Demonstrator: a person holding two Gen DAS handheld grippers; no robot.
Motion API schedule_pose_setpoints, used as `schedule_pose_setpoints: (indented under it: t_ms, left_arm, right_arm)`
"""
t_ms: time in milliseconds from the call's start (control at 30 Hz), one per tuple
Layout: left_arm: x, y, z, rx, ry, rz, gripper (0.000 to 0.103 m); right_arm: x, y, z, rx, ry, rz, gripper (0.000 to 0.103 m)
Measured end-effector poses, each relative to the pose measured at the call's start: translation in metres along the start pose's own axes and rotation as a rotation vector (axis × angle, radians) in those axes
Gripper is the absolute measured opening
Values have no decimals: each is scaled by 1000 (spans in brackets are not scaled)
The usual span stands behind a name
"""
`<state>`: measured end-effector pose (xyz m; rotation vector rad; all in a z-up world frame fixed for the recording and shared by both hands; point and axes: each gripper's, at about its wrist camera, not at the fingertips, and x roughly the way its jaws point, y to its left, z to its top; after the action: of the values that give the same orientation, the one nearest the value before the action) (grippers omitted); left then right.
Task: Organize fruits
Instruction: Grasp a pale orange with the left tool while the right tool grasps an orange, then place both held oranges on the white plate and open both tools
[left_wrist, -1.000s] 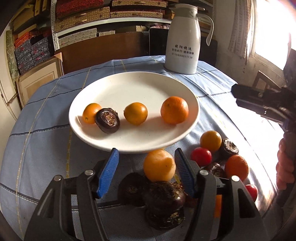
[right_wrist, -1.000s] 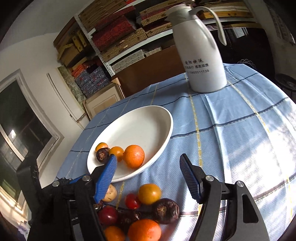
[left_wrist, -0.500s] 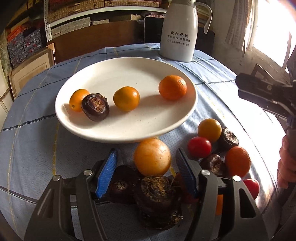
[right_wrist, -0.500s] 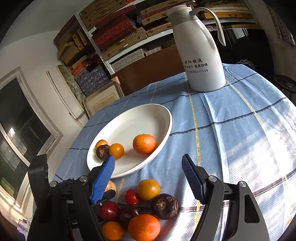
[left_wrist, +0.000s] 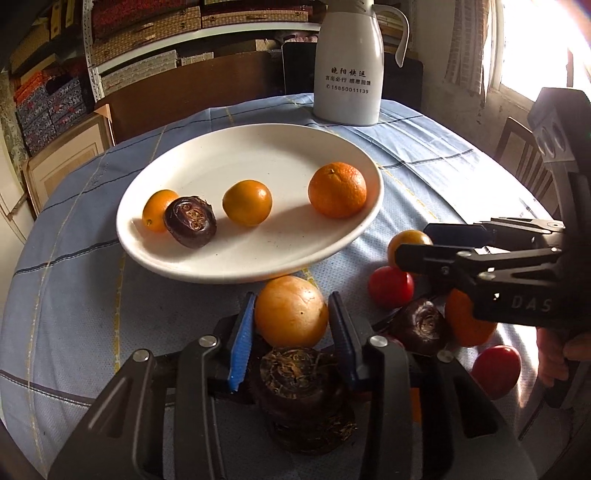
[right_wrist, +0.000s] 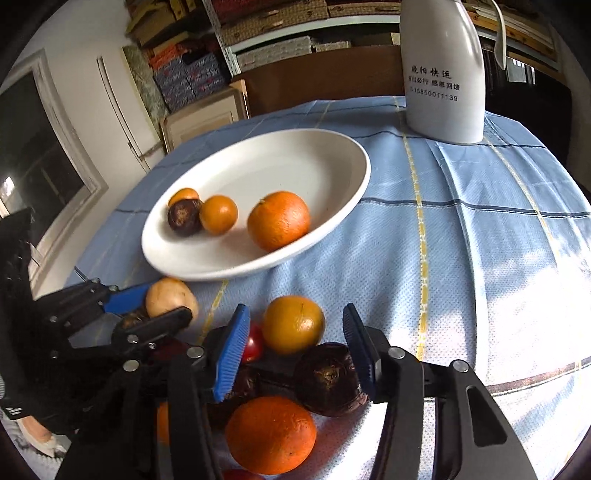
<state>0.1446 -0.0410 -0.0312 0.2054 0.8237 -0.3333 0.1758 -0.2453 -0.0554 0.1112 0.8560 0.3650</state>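
Where the blue checked tablecloth (right_wrist: 461, 258) nears the cameras, loose fruit crowds the space between both tools and the plate. The left gripper (left_wrist: 291, 325) has its blue pads pressed against both sides of a pale orange fruit (left_wrist: 291, 312), clenched on it, with a dark water chestnut (left_wrist: 301, 373) directly behind the fruit, between the finger bases. The fruit sits just short of the near rim of the white plate (left_wrist: 207, 266), leaving only a thin strip of cloth before that edge.

The right gripper (right_wrist: 293, 350) is spread wide, its fingers released, with a yellow-orange fruit (right_wrist: 293, 325) lying between the tips, clear of both pads. A second dark chestnut (right_wrist: 327, 380) lies close by the right-hand pad, a small red tomato (right_wrist: 253, 345) peeks past the left-hand pad, and a large mandarin (right_wrist: 271, 434) sits nearest the camera. The two tools work close together, the right one's fingers reaching over the pile in the left view.

On the plate rest a mandarin (left_wrist: 337, 189), a smaller orange fruit (left_wrist: 246, 202), a chestnut (left_wrist: 190, 221) and a kumquat (left_wrist: 157, 208) touching it; the plate's far half is bare. Beyond stands a white thermos jug (left_wrist: 349, 74), well apart, with open cloth to the right.
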Motion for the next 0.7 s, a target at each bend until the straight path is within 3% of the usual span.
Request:
schedule_pose_setpoints:
  t_ms: [67, 233, 533, 700]
  left_arm:
    - [-2, -2, -1, 4, -9, 17, 38]
    - [-7, -11, -3, 31, -47, 77, 38]
    - [-35, -9, -7, 16, -139, 103, 38]
    - [-59, 7, -12, -47, -186, 71, 38]
  right_arm:
    - [-1, 1, -1, -9, -5, -4, 51]
    - [0, 6, -2, -45, -17, -18, 37]
    - [-4, 8, -3, -42, -32, -16, 36]
    - [-28, -4, -5, 7, -112, 9, 36]
